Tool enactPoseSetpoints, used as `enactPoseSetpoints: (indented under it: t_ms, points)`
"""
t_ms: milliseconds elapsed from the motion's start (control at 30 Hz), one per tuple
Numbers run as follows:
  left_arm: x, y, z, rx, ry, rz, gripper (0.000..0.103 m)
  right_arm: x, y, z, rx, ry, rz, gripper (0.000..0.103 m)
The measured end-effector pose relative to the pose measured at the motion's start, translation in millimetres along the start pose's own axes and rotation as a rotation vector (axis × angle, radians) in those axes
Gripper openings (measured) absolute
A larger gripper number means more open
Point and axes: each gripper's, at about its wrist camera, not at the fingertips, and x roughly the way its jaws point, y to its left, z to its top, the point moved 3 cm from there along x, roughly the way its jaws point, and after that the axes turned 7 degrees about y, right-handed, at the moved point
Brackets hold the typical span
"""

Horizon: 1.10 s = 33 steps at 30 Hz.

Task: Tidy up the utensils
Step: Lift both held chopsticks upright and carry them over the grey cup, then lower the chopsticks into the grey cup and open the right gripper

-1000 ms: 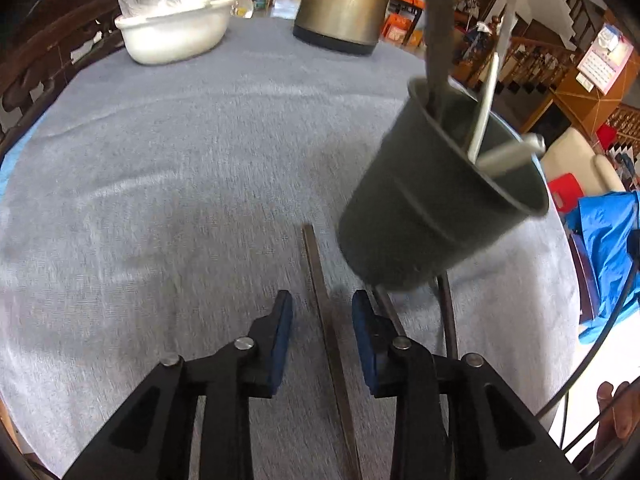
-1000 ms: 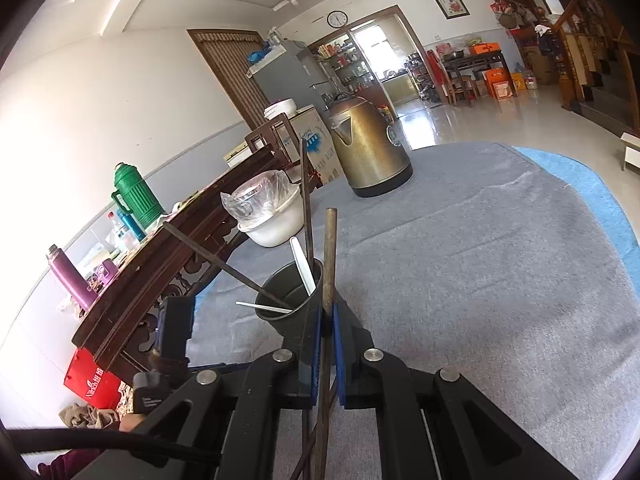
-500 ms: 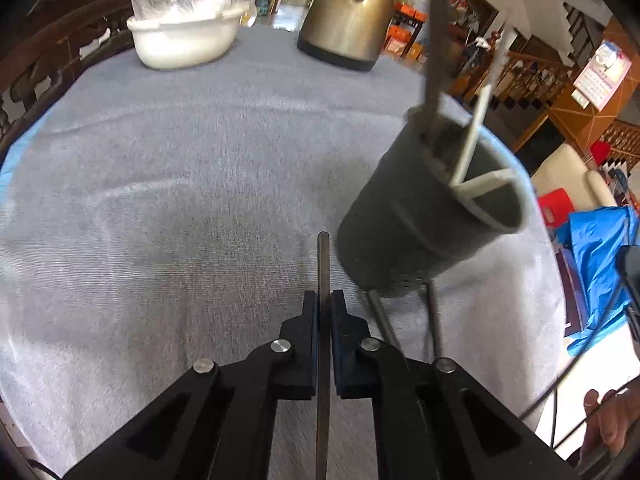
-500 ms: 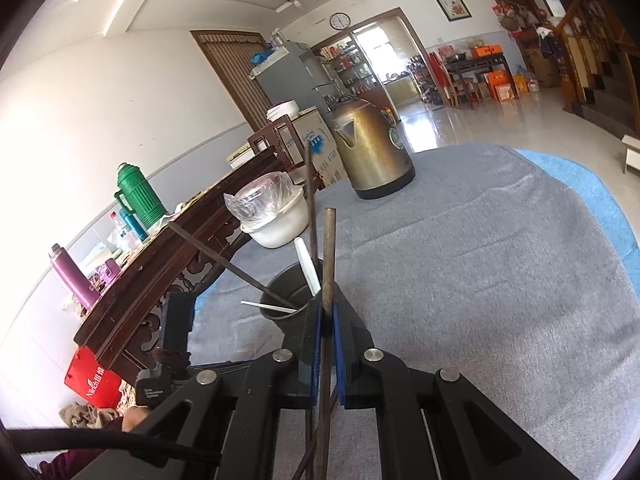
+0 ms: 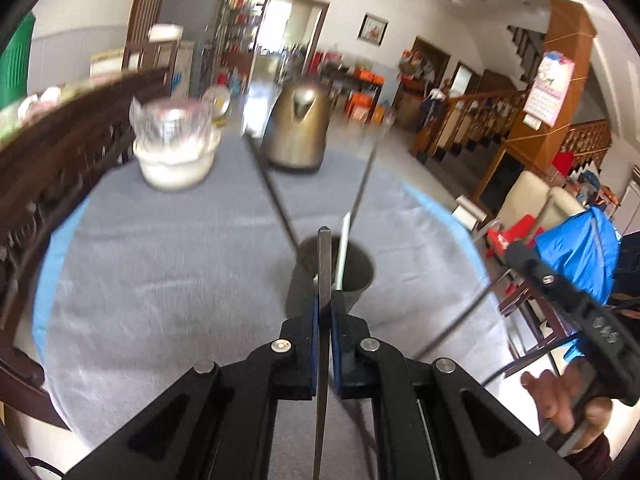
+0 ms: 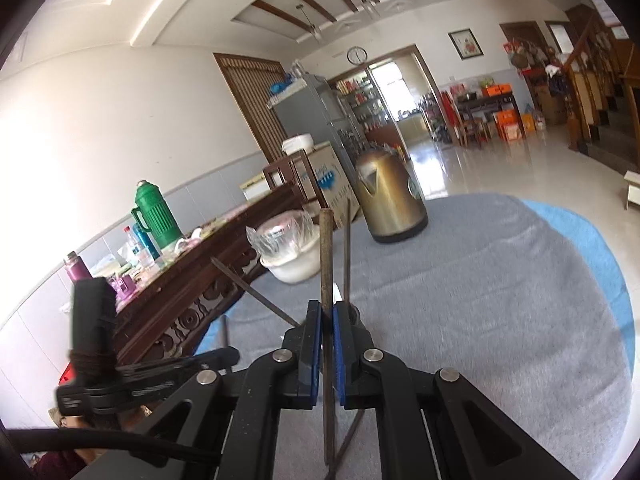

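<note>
Left hand-held gripper (image 5: pixel 325 312): clenched on a dark chopstick (image 5: pixel 323 264), its blue pads pressed against the stick's two sides; the stick runs forward along the fingers with its squared end just over the cup

Reason for the hold: gripped partway along its length, the stick appears raised off the surface and aimed toward the cup's mouth, which suggests it is about to be dropped in with the others

Right hand-held gripper (image 6: pixel 327 322): clenched on a second, brownish chopstick (image 6: pixel 326 256), held upright between the pads, worn and mottled along its shaft; a crossed pair of dark sticks hangs below the jaws

Utensil cup (image 5: pixel 330 276): dark grey, round, upright on the surface directly ahead of the left fingers; in the right view it is hidden behind the gripper

Contents of cup: two long dark sticks leaning apart in a V toward the far side, plus a pale white utensil handle (image 5: pixel 343 248) standing near the rim

Surface (image 5: pixel 168 264): round, covered in grey cloth over a blue edge

Background objects: a bronze kettle (image 5: pixel 298 128) and a white bowl (image 5: pixel 176 160) topped with clear wrap, both well apart from the cup at the far edge

Image quality: left view blurred, so fine detail of the cup's interior cannot be told
</note>
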Motion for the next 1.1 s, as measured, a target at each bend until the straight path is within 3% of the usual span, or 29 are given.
enactPoseSetpoints:
  t_ms: [300, 533, 767, 933, 1000, 1100]
  points:
    - [-53.3, -25.7, 24.5, 0.068, -0.132, -0.011, 0.006, -23.4, 25.7, 27.0, -0.069, -0.095, 0.007, 0.006]
    - [-68.2, -38.3, 39.1, 0.104, -0.173, 0.003, 0.006, -34.4, 37.7, 43.0, -0.089, -0.142, 0.013, 0.006]
    - [-38.6, -5.3, 17.6, 0.013, -0.088, 0.031, 0.006, -31.6, 29.9, 34.9, -0.074, -0.128, -0.004, 0.006]
    - [-22.4, 4.5, 3.1, 0.024, -0.048, 0.051, 0.006, -28.8, 21.8, 44.0, -0.057, -0.138, -0.008, 0.006]
    - [-14.6, 4.7, -1.0, 0.029, -0.016, 0.052, 0.020, -27.7, 22.3, 50.8, -0.063, -0.153, -0.014, 0.006]
    - [3.0, 9.3, -9.2, 0.012, 0.035, 0.045, 0.027, -24.3, 24.6, 65.5, -0.059, -0.196, -0.015, 0.006]
